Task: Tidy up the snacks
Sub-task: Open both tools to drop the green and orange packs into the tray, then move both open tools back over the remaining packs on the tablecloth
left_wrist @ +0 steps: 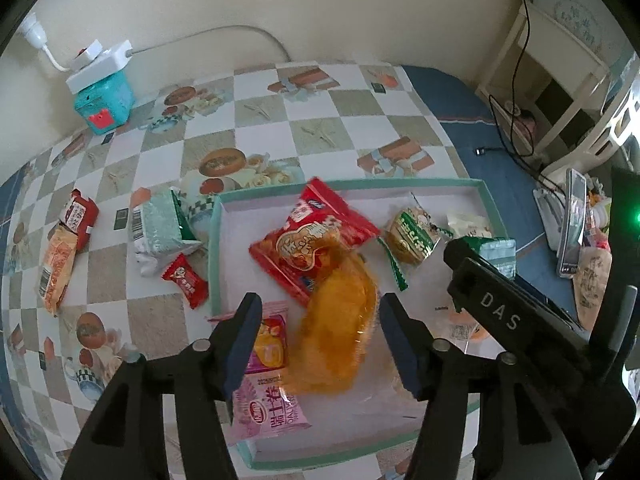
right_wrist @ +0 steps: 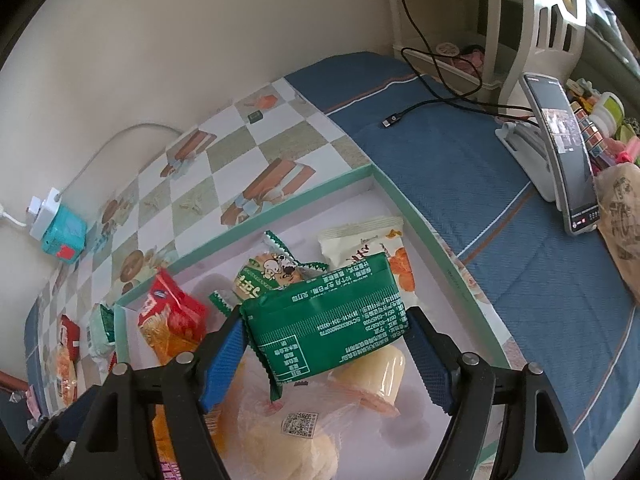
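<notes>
Checkered tablecloth [left_wrist: 312, 132] is seen under a green-rimmed tray [left_wrist: 214, 240]. Left gripper [left_wrist: 320, 344] is parted, pads clear of the orange packet [left_wrist: 340, 332] lying between them in the tray. Right gripper [right_wrist: 326, 354] is clamped on a green packet [right_wrist: 332, 320] above the tray. Risk judged: green packet released onto piled snacks, sliding over the rim; loose packets [left_wrist: 64, 248] are left outside.

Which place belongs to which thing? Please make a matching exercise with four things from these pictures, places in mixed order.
1 green packet
2 orange packet
3 small red packet
4 phone

a outside the tray, on the checked tablecloth
b on a stand
c gripped by the right hand-held gripper
d loose inside the open left hand-held gripper

Pairs: 1-c, 2-d, 3-a, 4-b
</notes>
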`<state>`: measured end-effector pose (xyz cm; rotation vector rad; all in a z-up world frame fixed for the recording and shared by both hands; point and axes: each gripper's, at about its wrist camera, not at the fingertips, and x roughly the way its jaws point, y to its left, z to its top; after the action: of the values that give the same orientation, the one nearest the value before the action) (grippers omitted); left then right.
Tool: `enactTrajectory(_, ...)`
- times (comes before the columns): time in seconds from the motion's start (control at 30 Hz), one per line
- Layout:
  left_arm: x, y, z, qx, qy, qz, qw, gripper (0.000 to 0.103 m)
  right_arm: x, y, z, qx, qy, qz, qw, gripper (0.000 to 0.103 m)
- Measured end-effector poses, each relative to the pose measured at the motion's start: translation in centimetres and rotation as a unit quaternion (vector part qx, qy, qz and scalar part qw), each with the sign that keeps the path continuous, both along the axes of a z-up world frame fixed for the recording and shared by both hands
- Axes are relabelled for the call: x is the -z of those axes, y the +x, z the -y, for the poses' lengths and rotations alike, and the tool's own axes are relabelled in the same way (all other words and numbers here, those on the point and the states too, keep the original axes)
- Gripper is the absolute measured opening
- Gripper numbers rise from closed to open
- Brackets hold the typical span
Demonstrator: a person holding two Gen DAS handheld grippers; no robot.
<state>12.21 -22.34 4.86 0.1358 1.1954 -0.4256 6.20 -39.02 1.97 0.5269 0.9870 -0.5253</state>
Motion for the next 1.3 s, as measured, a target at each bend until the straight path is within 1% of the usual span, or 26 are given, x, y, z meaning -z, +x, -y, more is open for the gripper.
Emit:
enactTrajectory(0.23, -0.4, 0.7, -1.9, -0.028, -0.005, 0.002, 0.9996, 0.065, -0.5, -0.2, -0.1, 0.000, 0.004, 0.013, 1.000, 0.083)
enactTrajectory(0.3, -0.6, 0.9, -2.7, -0.040, -0.009, 0.002, 0.9992, 0.071, -0.8, -0.3, -0.3, -0.002, 0.002, 0.020, 1.000, 0.084)
enactTrajectory(0.33, -0.7, 1.0, -3.3, -0.047, -0.011, 0.002, 0.9988, 0.073, -1.0, -0.3, -0.4, -0.003, 0.000, 0.023, 1.000, 0.091)
enactTrajectory(0.4, -0.9, 1.3, -4.4, -0.064, -0.014, 0.004, 0.9979, 0.080, -1.4, -0.4, -0.6, -0.002, -0.005, 0.033, 0.999, 0.103)
enactTrajectory(0.47, -1.0, 1.5, -5.3, -0.080, -0.012, 0.007, 0.9967, 0.082, -1.7, -0.5, -0.8, -0.002, -0.008, 0.039, 0.999, 0.103)
enactTrajectory(0.57, -1.0, 1.8, -7.2, -0.114, -0.009, 0.011, 0.9934, 0.093, -1.9, -0.5, -1.2, -0.006, -0.009, 0.044, 0.999, 0.103)
enactTrajectory(0.73, -0.5, 2.5, -11.1, -0.181, -0.016, 0.005, 0.9832, 0.093, -2.6, -0.7, -2.0, -0.004, -0.022, 0.054, 0.998, 0.103)
enactTrajectory(0.9, 0.1, 2.8, -15.7, -0.254, -0.019, 0.001, 0.9671, 0.093, -3.3, -0.5, -3.6, -0.018, -0.030, 0.061, 0.998, 0.103)
enactTrajectory(1.03, 0.7, 2.9, -19.0, -0.288, -0.026, -0.013, 0.9572, 0.093, -3.5, -0.1, -5.5, -0.037, -0.031, 0.058, 0.997, 0.103)
enactTrajectory(1.1, 1.0, 2.9, -20.7, -0.306, -0.028, -0.018, 0.9515, 0.093, -3.4, 0.1, -6.4, -0.047, -0.019, 0.058, 0.997, 0.103)
enactTrajectory(1.17, 1.1, 2.9, -22.0, -0.318, -0.020, -0.015, 0.9476, 0.093, -3.3, 0.2, -7.3, -0.059, -0.010, 0.057, 0.997, 0.103)
enactTrajectory(1.3, 0.8, 2.6, -24.7, -0.339, 0.000, -0.007, 0.9407, 0.093, -3.2, 0.7, -9.6, -0.081, -0.014, 0.049, 0.995, 0.103)
